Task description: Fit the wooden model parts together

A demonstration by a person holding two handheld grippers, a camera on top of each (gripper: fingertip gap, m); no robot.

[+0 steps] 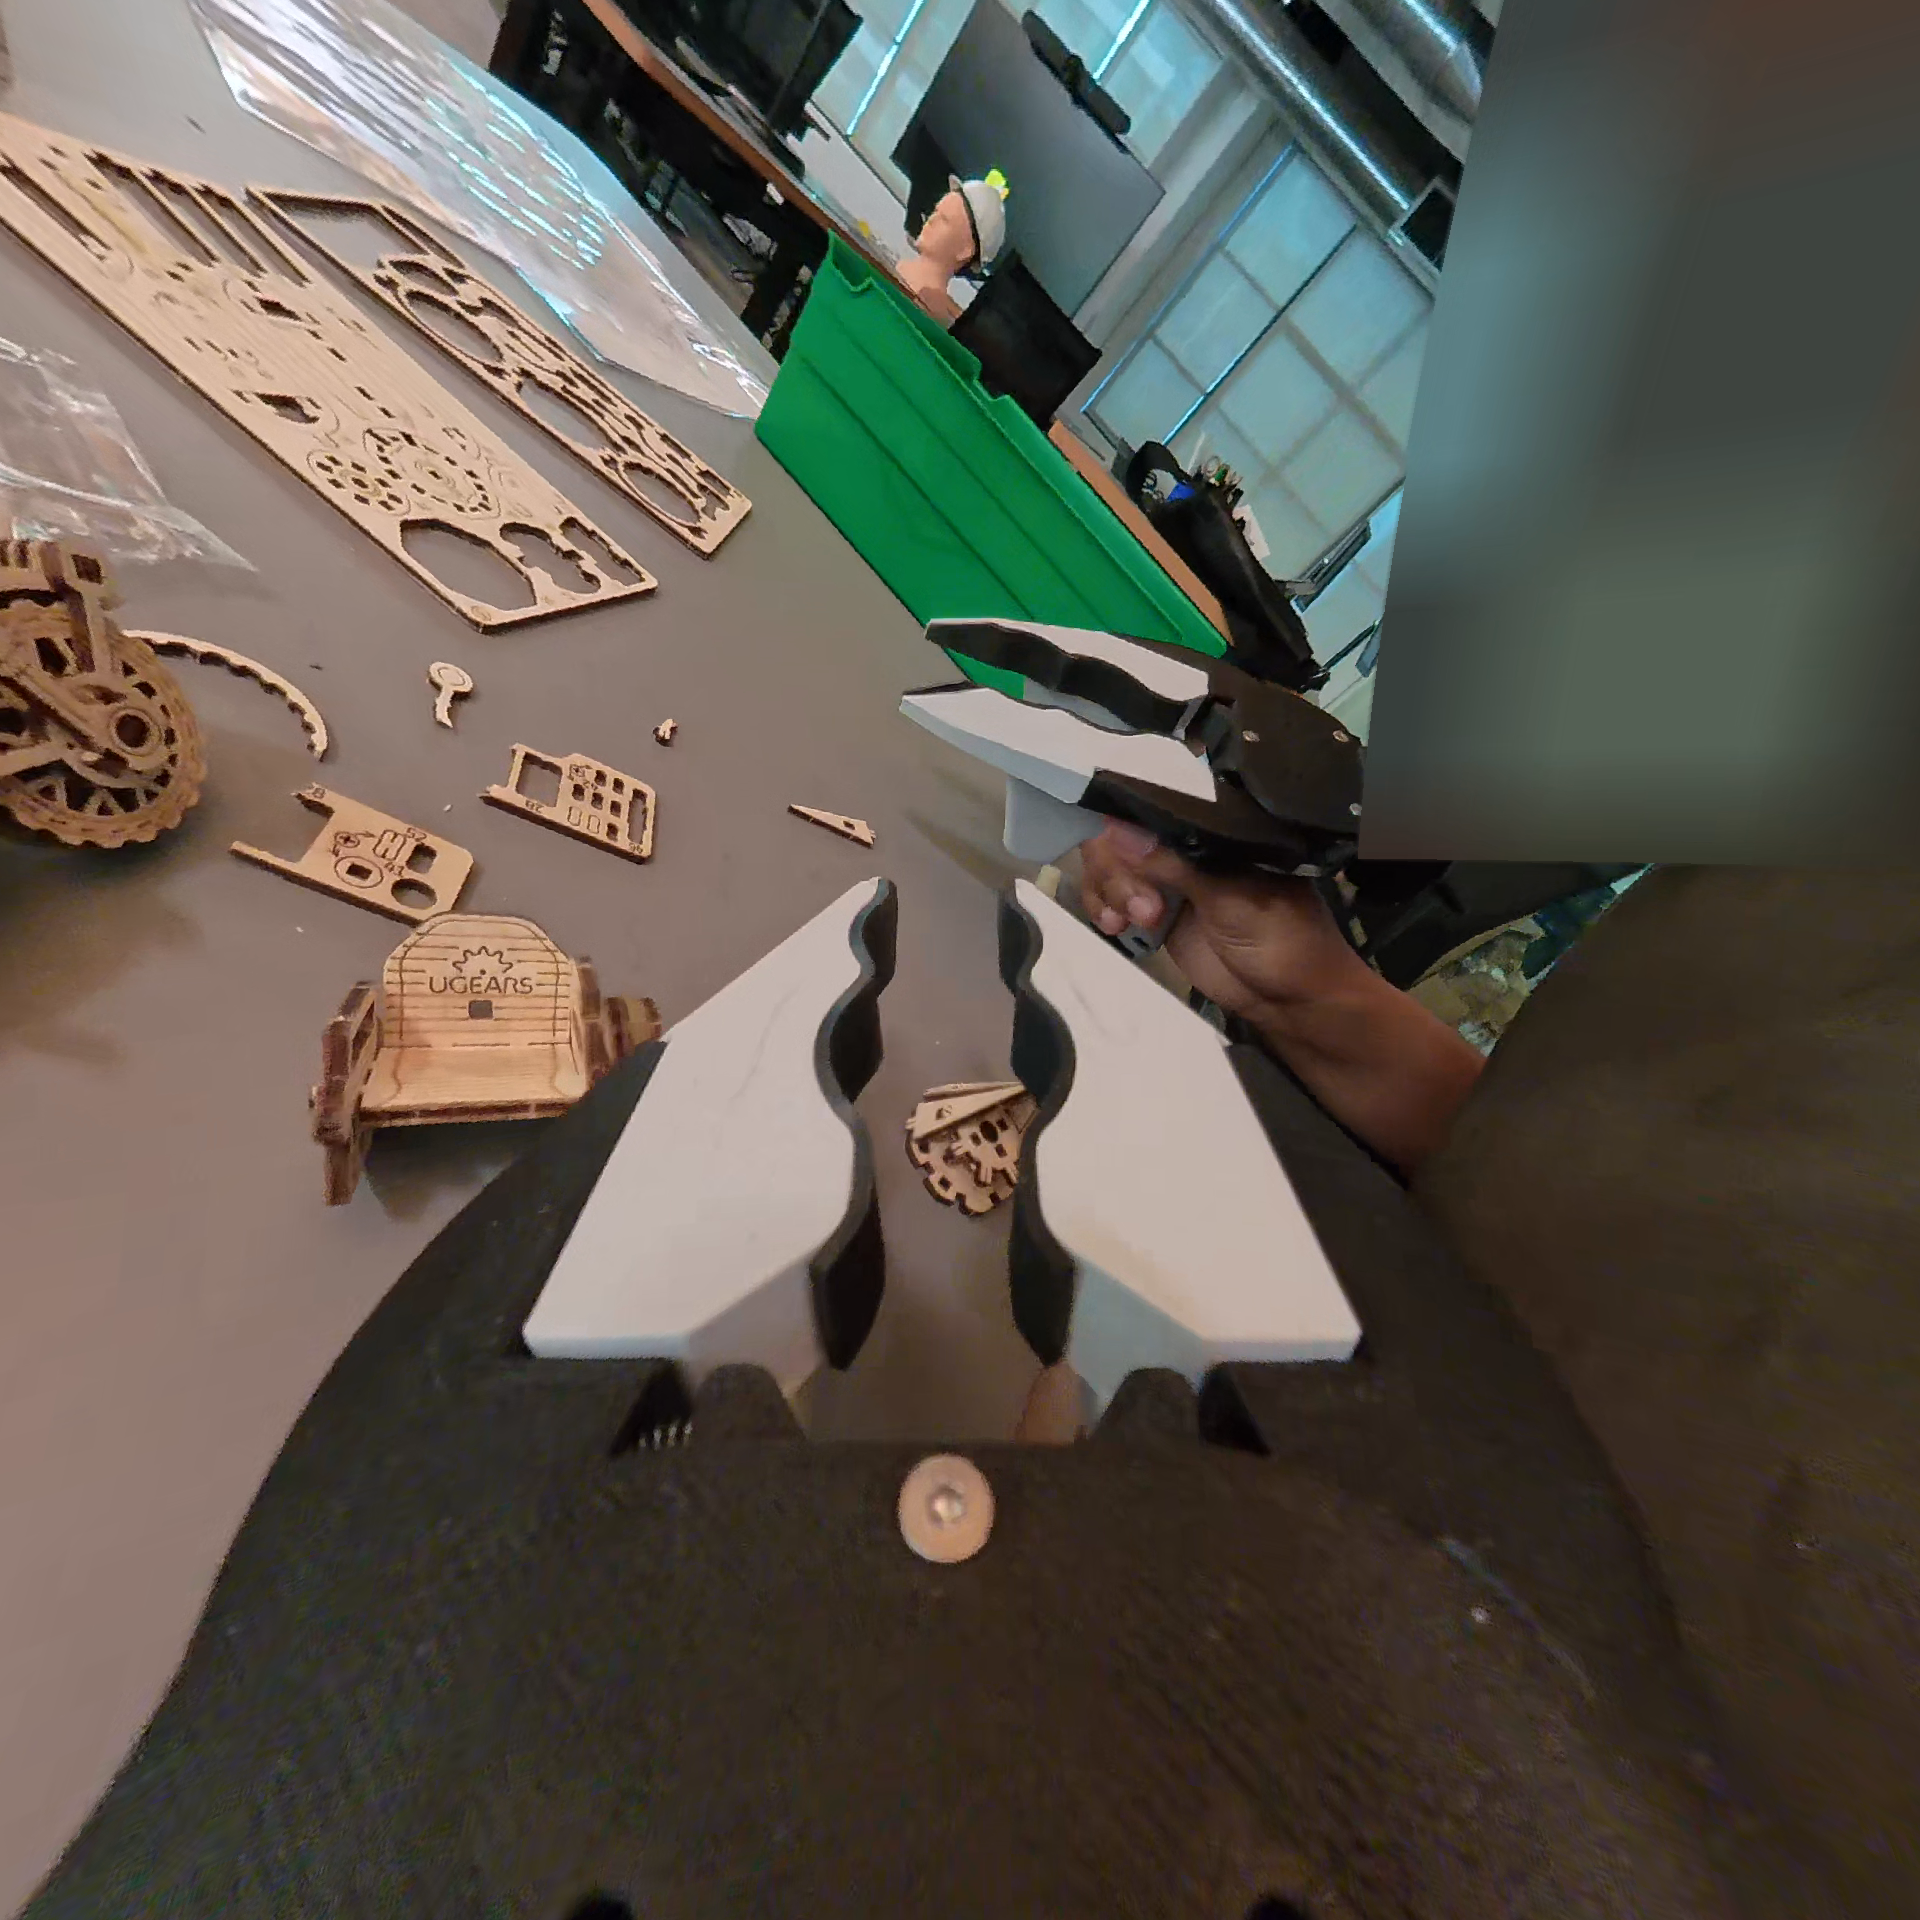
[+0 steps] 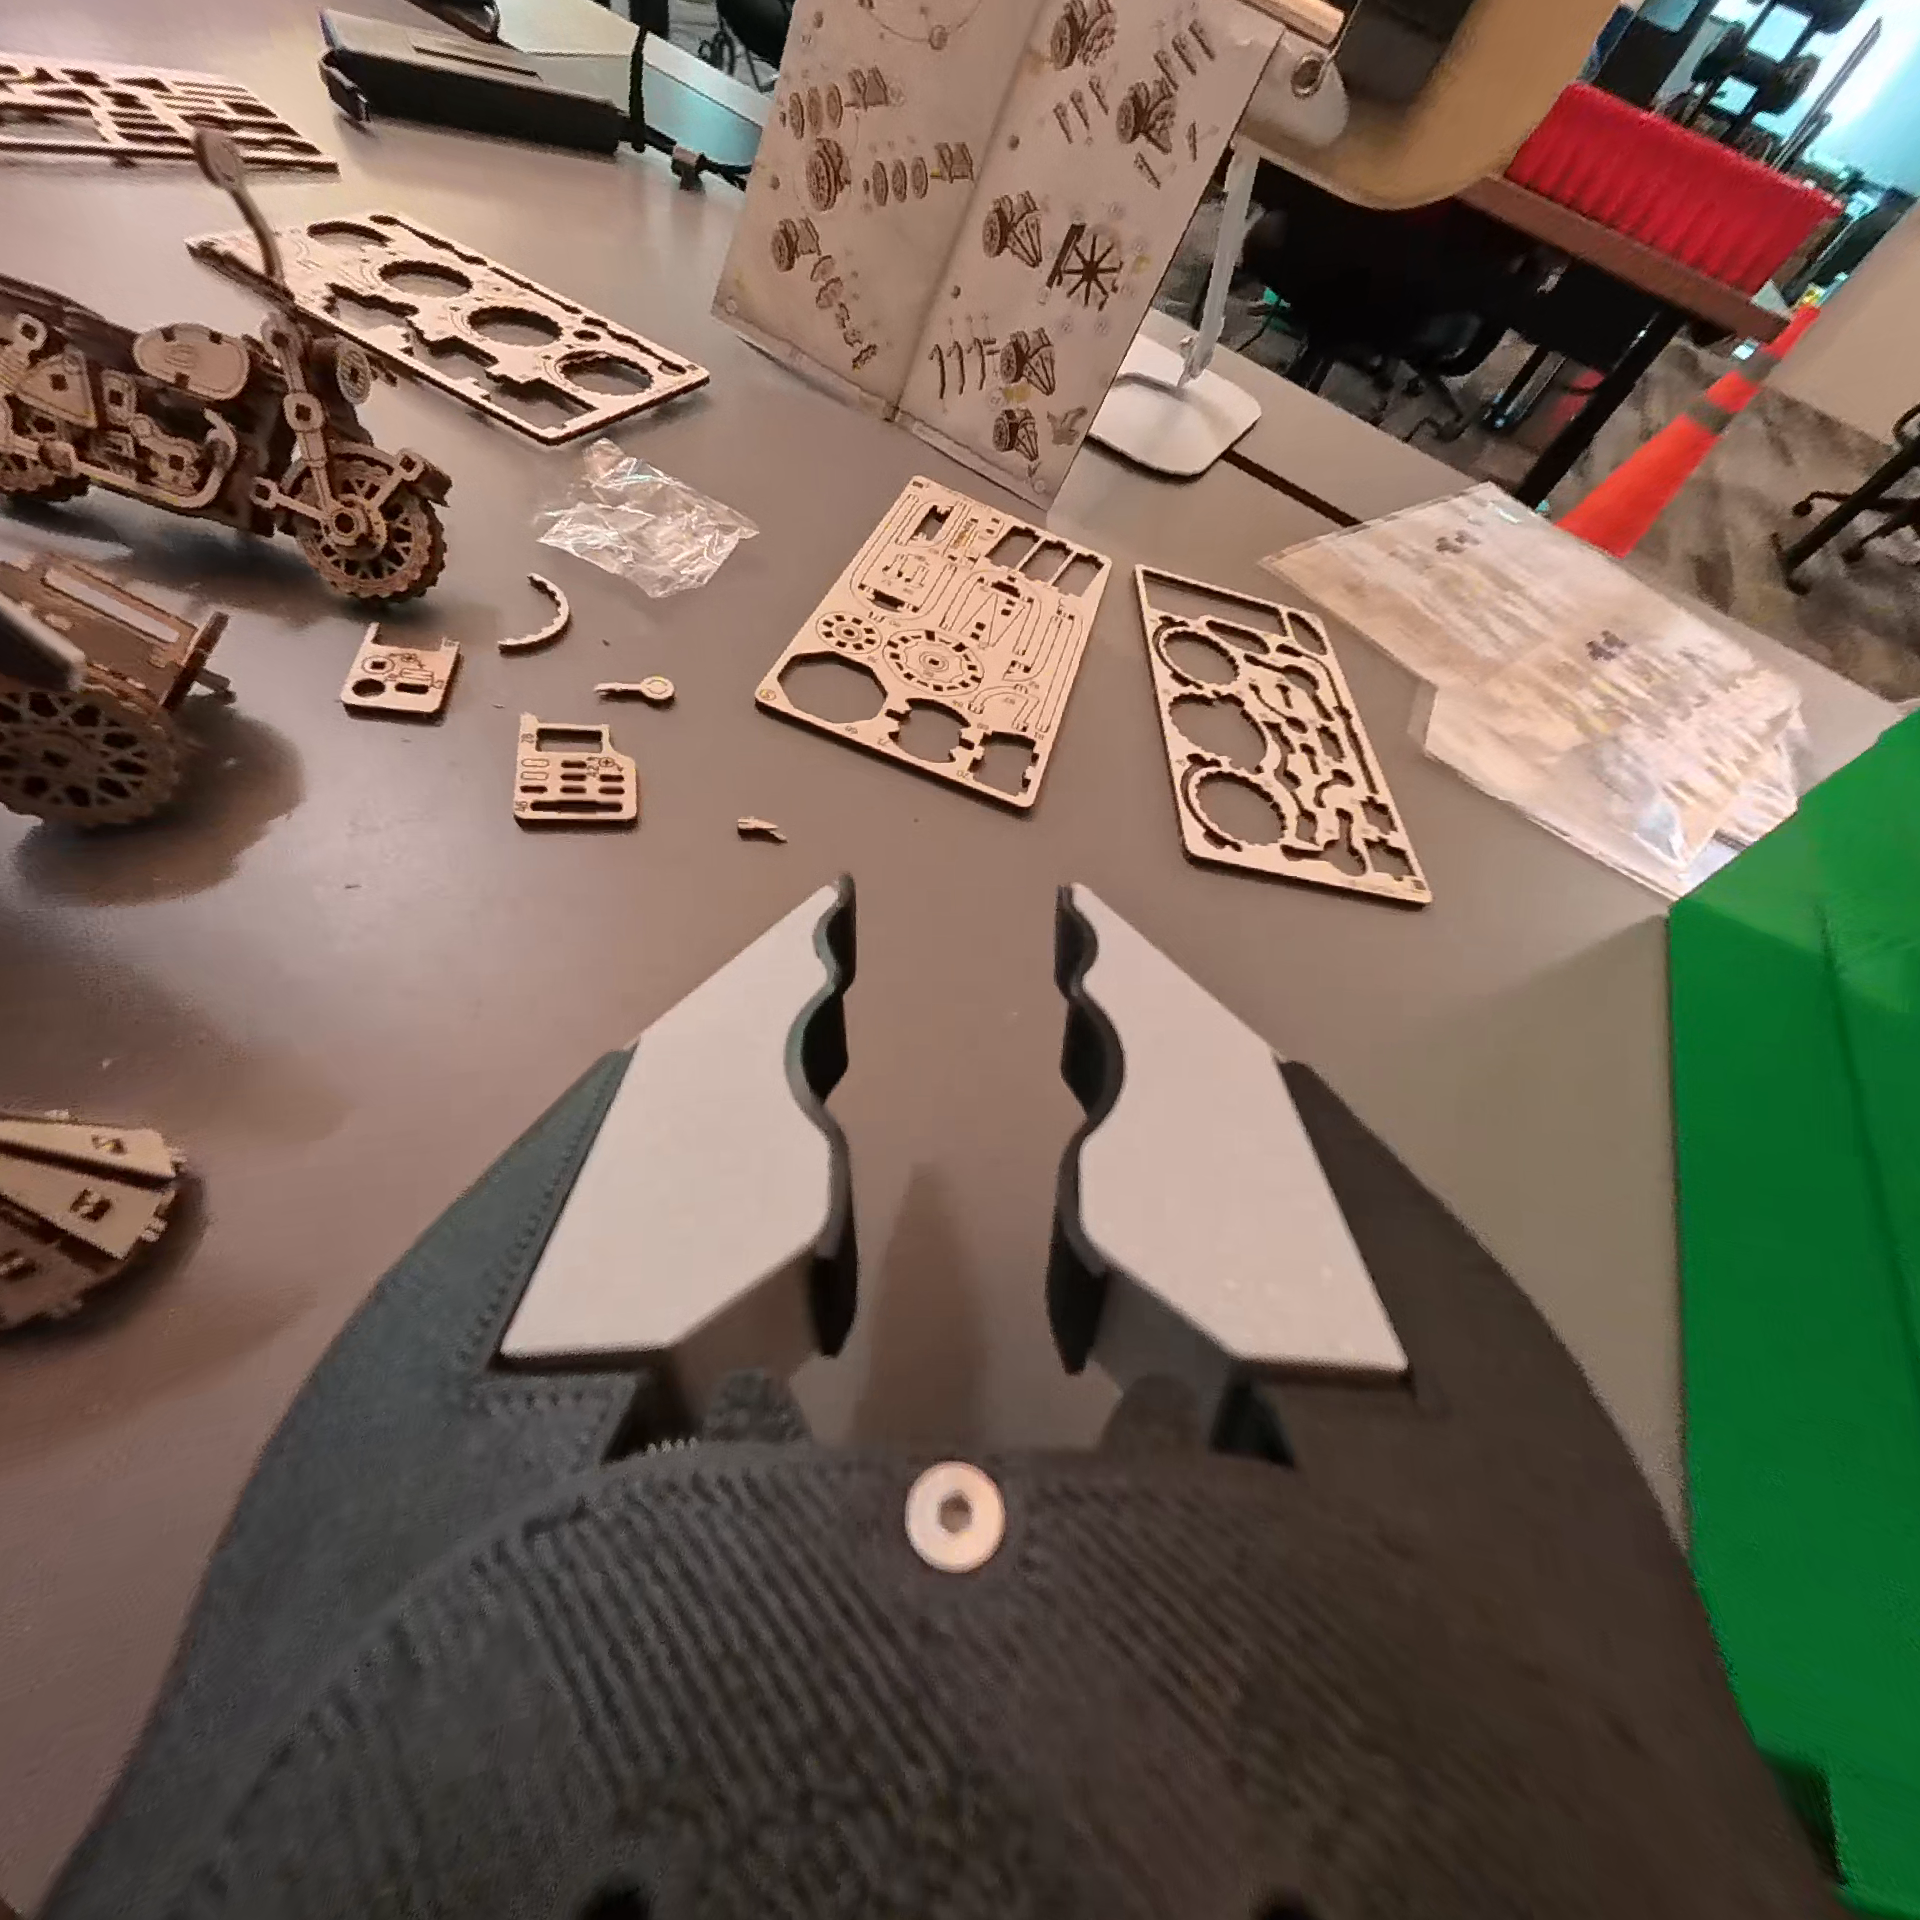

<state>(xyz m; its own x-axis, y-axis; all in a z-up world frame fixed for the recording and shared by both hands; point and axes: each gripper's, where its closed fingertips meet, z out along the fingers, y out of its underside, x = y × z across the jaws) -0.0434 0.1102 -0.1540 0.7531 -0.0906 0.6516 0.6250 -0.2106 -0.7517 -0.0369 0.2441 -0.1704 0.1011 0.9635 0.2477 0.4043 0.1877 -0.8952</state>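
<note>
My left gripper [image 1: 948, 904] is open and hovers over the grey table. A small toothed wooden part [image 1: 966, 1143] lies on the table below the gap between its fingers, close to the right finger. A wooden seat piece [image 1: 478, 1039] sits just left of it. Two flat wooden parts [image 1: 358, 857] [image 1: 577, 800] lie farther ahead. My right gripper [image 2: 956, 904] is open and empty above bare table; it also shows in the left wrist view [image 1: 920, 670], held by a hand [image 1: 1195, 925]. The same flat parts [image 2: 400, 670] [image 2: 577, 774] lie ahead of it to the left.
A wooden motorcycle model [image 2: 208, 416] and a wheel assembly [image 2: 83, 727] stand at the left. Two punched-out sheets [image 2: 935, 644] [image 2: 1288, 738] lie ahead. An instruction booklet [image 2: 987, 208] stands upright behind them. A green bin [image 2: 1818, 1247] is at the right. A plastic bag [image 2: 644, 520] lies nearby. The gap from one gripper's tips to the other's is roughly 15 centimetres.
</note>
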